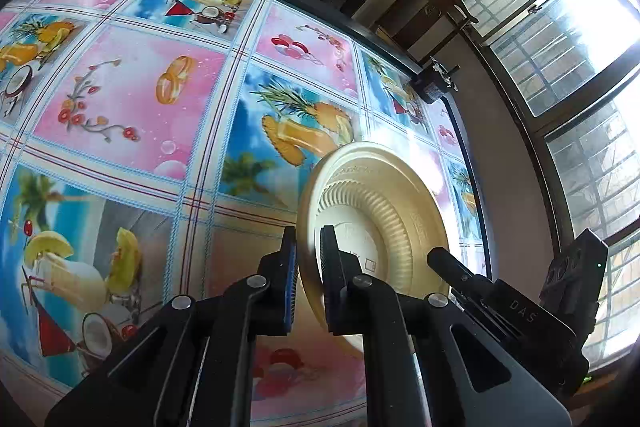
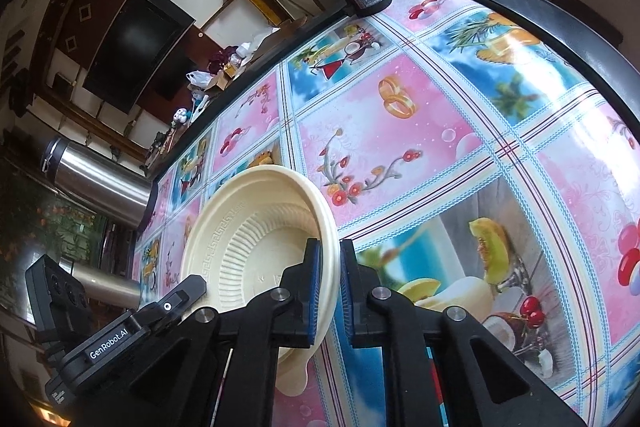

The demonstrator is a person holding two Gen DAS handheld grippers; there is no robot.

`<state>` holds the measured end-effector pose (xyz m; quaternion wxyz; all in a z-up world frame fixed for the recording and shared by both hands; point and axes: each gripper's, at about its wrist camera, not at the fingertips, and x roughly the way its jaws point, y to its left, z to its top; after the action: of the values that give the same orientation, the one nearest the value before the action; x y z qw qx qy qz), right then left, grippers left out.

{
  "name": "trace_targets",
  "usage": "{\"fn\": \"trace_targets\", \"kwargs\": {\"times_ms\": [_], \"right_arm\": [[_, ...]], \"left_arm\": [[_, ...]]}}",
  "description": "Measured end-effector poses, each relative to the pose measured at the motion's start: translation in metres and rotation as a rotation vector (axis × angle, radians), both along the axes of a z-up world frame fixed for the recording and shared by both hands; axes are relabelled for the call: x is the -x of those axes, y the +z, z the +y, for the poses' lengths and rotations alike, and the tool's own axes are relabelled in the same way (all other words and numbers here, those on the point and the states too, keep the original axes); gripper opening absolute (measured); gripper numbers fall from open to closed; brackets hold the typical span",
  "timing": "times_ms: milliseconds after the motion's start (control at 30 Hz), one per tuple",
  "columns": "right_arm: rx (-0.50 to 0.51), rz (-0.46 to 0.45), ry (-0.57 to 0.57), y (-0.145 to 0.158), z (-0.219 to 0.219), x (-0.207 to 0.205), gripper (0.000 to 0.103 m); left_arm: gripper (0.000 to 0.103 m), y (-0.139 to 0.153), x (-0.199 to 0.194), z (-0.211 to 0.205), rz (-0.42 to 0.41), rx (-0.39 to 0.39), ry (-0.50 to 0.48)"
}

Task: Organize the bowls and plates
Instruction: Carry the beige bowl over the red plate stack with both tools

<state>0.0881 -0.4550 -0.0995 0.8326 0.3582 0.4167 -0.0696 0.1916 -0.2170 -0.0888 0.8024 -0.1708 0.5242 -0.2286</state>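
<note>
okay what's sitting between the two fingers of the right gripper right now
The rim of the cream plate stands between the right gripper's fingers, which are shut on it. The right wrist view shows this.

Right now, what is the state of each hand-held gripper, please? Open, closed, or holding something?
Left hand-held gripper: closed on the rim of the cream plate.
Right hand-held gripper: closed on the same plate's rim, opposite side.

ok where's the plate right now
In both wrist views the plate is held up over the tablecloth, gripped at its rim by both grippers.
</note>
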Motion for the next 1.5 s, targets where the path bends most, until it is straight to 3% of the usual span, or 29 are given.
{"fn": "trace_targets", "kwargs": {"times_ms": [233, 367, 500, 700, 1033, 1500], "right_arm": [[0.008, 0.025, 0.048, 0.007, 0.026, 0.011, 0.010], [-0.037, 0.040, 0.071, -0.001, 0.042, 0.034, 0.010], [-0.092, 0.038, 0.094, -0.005, 0.057, 0.056, 0.010], [-0.099, 0.016, 0.147, 0.004, 0.094, 0.095, 0.010], [-0.164, -0.001, 0.174, -0.011, 0.139, 0.170, 0.009], [-0.113, 0.007, 0.250, -0.008, 0.195, 0.217, 0.009]], "left_arm": [[0.008, -0.003, 0.026, 0.033, 0.063, 0.016, 0.024], [0.008, 0.008, 0.049, 0.047, 0.031, -0.009, 0.018], [0.009, -0.011, 0.084, 0.070, 0.076, -0.001, 0.010], [0.009, -0.007, 0.127, 0.103, 0.043, -0.091, 0.010], [0.010, 0.006, 0.206, 0.133, -0.079, -0.217, -0.044], [0.014, 0.006, 0.266, 0.176, -0.167, -0.292, -0.033]]}}
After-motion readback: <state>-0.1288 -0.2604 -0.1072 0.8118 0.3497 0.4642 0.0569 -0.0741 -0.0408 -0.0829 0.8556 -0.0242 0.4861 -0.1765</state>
